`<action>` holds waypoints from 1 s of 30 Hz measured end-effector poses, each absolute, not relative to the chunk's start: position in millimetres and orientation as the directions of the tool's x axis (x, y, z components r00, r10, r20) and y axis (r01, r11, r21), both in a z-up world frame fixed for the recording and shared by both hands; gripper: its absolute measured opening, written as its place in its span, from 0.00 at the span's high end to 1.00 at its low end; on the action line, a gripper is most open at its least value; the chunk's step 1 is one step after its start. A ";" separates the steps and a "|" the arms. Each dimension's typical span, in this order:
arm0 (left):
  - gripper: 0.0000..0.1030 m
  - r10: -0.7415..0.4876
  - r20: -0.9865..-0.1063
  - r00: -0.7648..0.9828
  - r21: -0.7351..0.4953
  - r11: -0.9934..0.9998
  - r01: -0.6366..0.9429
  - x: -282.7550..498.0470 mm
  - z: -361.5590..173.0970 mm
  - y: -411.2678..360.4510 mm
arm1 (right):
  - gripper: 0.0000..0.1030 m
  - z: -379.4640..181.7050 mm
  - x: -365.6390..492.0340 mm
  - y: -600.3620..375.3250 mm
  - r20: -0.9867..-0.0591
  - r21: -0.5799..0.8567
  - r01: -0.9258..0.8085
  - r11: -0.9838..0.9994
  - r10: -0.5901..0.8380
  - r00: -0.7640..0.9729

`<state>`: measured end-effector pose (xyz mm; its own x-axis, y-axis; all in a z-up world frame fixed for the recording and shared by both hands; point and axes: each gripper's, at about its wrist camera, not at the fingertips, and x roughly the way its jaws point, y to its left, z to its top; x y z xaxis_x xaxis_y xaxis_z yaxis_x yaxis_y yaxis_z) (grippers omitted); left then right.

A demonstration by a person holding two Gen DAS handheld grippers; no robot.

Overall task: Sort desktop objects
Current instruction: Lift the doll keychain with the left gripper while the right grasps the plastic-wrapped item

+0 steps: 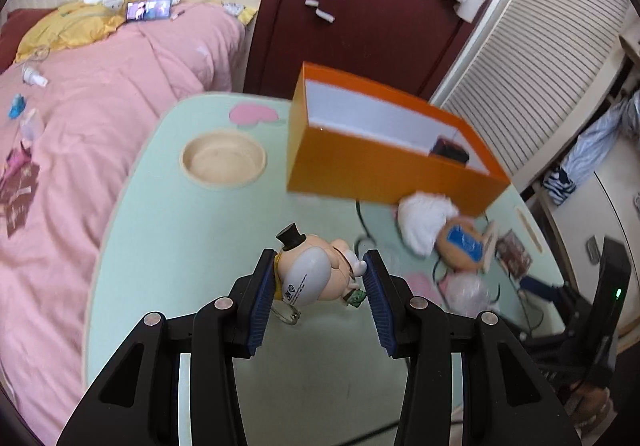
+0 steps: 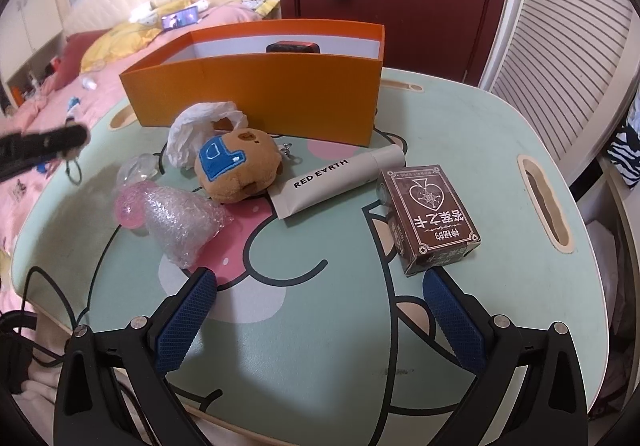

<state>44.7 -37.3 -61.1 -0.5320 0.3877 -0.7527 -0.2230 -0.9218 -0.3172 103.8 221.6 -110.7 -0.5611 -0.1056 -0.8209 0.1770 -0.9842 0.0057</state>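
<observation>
Plastic figure (image 1: 316, 274): hard, light, glossy; held across its body by left gripper (image 1: 320, 266) fingers, near the box (image 1: 360, 170).
Right gripper (image 2: 320, 282): fingers wide, empty.

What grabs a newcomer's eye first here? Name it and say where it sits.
The bright orange box stands open at the back of the mint-green cartoon table, with a dark item inside. In front of it lie a brown plush toy, a white Red Earth tube and a brown card box. The left gripper is shut on a top-hatted figurine.
</observation>
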 end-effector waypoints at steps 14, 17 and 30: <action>0.56 0.350 -0.765 -0.540 -0.290 -0.937 -0.197 53.4 -82.8 -29.7 | 0.00 -101.7 111.1 196.5 -0.792 -0.025 0.288 -0.957 -0.157 -0.590; 0.56 0.353 -0.763 -0.542 -0.293 -0.936 -0.197 52.6 -82.8 -29.9 | 0.00 -99.5 109.5 198.6 -0.784 -0.017 0.279 -0.960 -0.160 -0.600; 0.56 0.334 -0.768 -0.546 -0.260 -0.942 -0.211 53.1 -81.3 -26.9 | 0.04 -93.9 97.6 188.9 -0.767 0.044 0.307 -0.951 -0.229 -0.600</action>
